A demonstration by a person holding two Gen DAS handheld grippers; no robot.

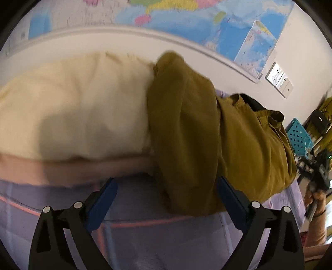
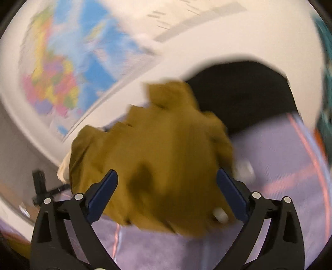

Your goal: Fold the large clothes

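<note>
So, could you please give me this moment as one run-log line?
left tongs: open, empty | right tongs: open, empty | trousers: bunched on sheet, unfolded | pillow: beside trousers

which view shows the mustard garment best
Left wrist: the mustard garment is sharper there and seen at fuller length, lying beside a cream pillow. Right wrist shows it only as a blurred bunch.

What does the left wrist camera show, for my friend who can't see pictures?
A mustard-yellow garment lies bunched on a lilac bedsheet, partly over a cream pillow. The open left gripper sits in front of it, touching nothing. A colourful map hangs on the wall behind.
</note>
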